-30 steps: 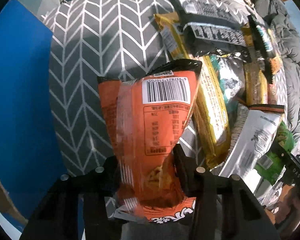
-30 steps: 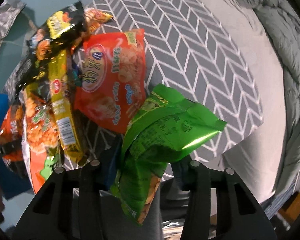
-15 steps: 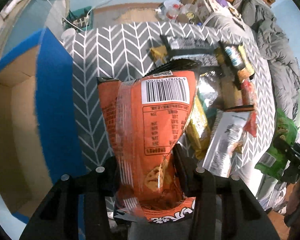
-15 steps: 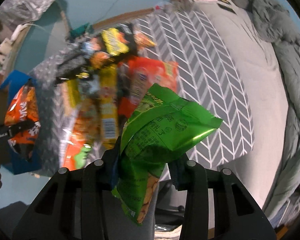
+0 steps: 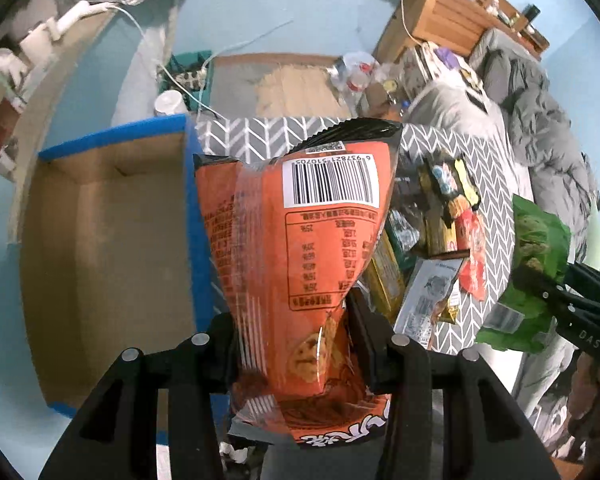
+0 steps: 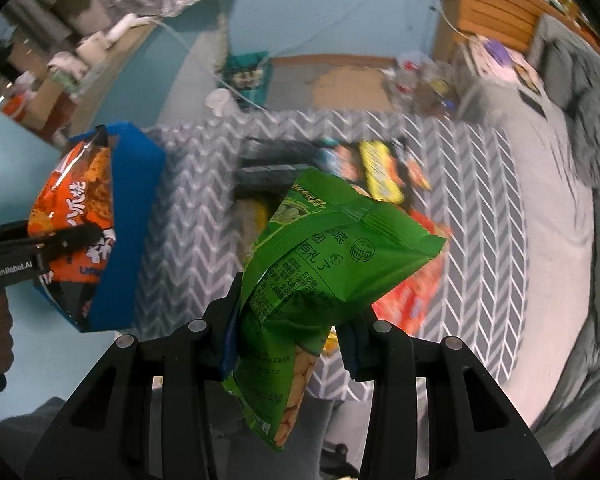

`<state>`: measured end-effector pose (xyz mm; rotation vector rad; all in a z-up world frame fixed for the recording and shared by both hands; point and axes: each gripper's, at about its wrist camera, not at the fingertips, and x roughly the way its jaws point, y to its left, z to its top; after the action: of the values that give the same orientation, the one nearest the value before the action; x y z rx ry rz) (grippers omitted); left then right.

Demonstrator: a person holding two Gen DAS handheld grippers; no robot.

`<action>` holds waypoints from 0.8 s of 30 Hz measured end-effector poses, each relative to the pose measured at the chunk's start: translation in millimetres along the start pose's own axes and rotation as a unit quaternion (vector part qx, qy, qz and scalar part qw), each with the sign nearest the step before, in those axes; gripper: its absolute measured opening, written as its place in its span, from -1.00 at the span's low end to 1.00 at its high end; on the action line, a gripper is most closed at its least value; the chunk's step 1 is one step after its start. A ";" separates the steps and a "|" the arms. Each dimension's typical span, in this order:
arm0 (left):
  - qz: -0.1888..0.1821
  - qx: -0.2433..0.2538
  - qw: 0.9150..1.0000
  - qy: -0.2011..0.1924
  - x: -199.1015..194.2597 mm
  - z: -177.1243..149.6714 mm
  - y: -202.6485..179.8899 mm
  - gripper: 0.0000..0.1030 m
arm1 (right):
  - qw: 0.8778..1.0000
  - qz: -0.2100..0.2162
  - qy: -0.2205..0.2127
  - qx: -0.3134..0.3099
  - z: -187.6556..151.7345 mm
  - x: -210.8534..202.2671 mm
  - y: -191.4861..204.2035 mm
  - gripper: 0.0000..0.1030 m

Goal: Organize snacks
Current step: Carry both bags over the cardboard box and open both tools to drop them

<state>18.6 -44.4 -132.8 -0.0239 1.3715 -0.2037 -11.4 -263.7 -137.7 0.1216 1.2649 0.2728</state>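
My left gripper (image 5: 296, 344) is shut on an orange snack bag (image 5: 300, 248), held in the air beside an open cardboard box with blue outer sides (image 5: 100, 256). The same bag (image 6: 76, 224) and left gripper (image 6: 40, 248) show at the left of the right wrist view, in front of the blue box (image 6: 128, 216). My right gripper (image 6: 288, 340) is shut on a green snack bag (image 6: 324, 264), also lifted. That bag (image 5: 536, 264) shows at the right edge of the left wrist view. A pile of snack packets (image 5: 440, 248) lies on the grey chevron blanket (image 5: 496, 184).
The box is empty inside and stands left of the blanket. A grey duvet (image 5: 540, 120) lies at the far right. Clutter, bottles (image 5: 356, 76) and a wooden shelf (image 5: 456, 12) sit beyond the blanket. A white cup (image 5: 170, 102) and cables lie behind the box.
Both grippers rose and pulled back from the pile with their bags. The left view swung left so the open box now fills its left side.
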 end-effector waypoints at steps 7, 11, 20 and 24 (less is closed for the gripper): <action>0.012 -0.030 0.999 -0.030 -32.2 -8.1 25.5 -0.09 | 0.997 0.037 -0.007 -0.065 26.0 2.1 53.6 -0.24; 0.017 -0.055 0.997 -0.043 -42.1 -11.6 42.6 -0.09 | 0.993 0.056 -0.006 -0.101 38.7 6.2 85.1 -0.24; 0.040 -0.110 0.991 -0.062 -59.7 -25.6 92.7 -0.09 | 0.979 0.102 0.001 -0.176 61.4 18.8 153.1 -0.24; 0.056 -0.136 0.987 -0.066 -63.7 -34.1 116.6 -0.09 | 0.972 0.117 0.011 -0.202 69.1 32.6 182.6 -0.24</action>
<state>-11.1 83.7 -93.6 -0.1847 1.2555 0.0784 38.5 -75.3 -103.3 -0.0832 1.1938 0.7296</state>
